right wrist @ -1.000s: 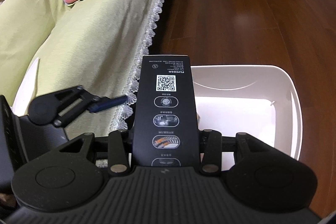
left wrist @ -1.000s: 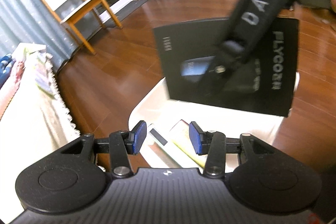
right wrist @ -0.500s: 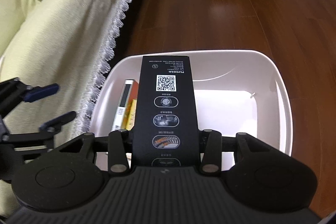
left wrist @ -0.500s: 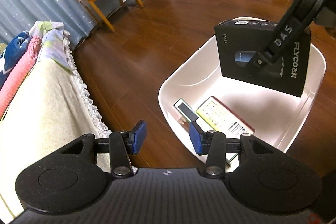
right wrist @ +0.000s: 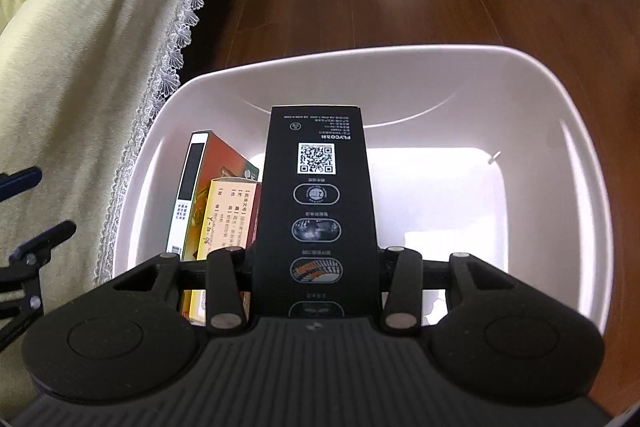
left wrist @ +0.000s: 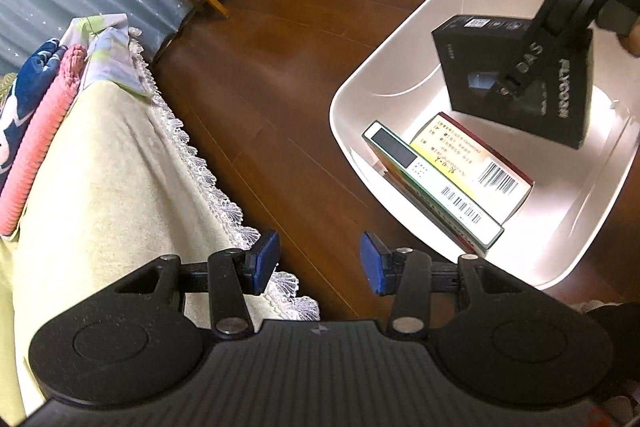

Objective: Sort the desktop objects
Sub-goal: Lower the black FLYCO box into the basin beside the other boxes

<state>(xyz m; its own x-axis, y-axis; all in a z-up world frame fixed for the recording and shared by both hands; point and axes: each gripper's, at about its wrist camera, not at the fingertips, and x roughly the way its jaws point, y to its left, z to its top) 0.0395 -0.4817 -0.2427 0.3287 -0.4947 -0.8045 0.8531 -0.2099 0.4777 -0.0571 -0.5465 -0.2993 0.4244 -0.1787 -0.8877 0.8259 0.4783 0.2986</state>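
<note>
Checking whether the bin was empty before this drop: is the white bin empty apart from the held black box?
No, two boxes already lie inside the white bin.

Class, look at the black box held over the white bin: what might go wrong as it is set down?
1. The black box is clamped in the right gripper above the white bin; released from here, it may tip over.
2. It could land on the yellow box and the green-edged box already inside, instead of the bare floor beside them.
3. The left gripper, open, hangs near the rim and might knock it.
</note>
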